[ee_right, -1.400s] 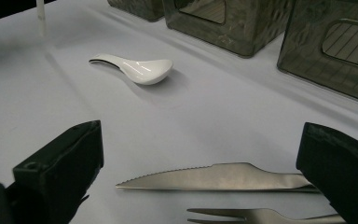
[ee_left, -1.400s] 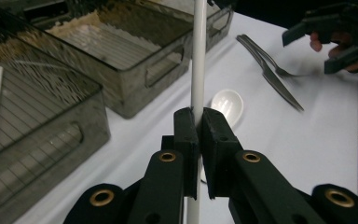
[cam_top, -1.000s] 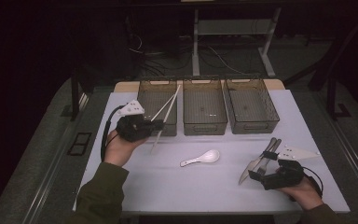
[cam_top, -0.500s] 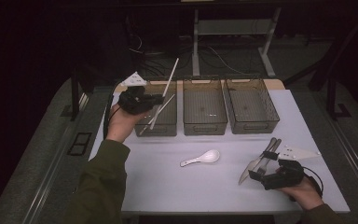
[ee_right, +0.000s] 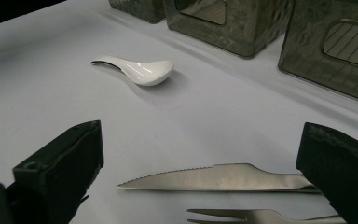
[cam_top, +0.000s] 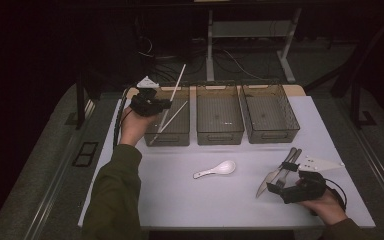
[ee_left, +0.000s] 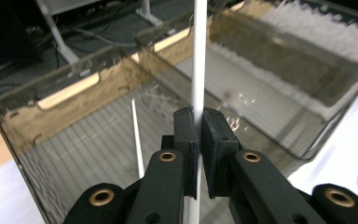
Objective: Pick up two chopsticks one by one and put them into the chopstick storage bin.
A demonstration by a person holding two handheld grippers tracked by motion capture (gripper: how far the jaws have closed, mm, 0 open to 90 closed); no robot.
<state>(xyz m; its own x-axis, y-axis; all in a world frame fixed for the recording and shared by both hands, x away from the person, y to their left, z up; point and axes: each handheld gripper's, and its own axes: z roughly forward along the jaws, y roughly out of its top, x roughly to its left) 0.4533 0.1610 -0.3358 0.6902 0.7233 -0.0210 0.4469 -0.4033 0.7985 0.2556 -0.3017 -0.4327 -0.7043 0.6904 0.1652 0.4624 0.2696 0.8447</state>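
The left gripper [ee_left: 198, 123] is clamped tight on 1 white chopstick [ee_left: 198, 56] above the leftmost bin [cam_top: 176, 131]; the right gripper [ee_right: 200, 168] gapes wide, straddling a knife [ee_right: 223, 182], holding nothing.

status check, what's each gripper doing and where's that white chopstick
Left gripper shut on thin white chopstick, over left smoked-plastic bin. Right gripper open around steel knife. Second chopstick already in bin.

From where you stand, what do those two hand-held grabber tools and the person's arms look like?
Both grippers, left and right, are black, each with two flat-sided jaws on linked bars with brass-coloured rivets. Each carries a pale grey three-cornered plate on top, and a black cable trails from the left gripper. The left sleeve is dark olive.
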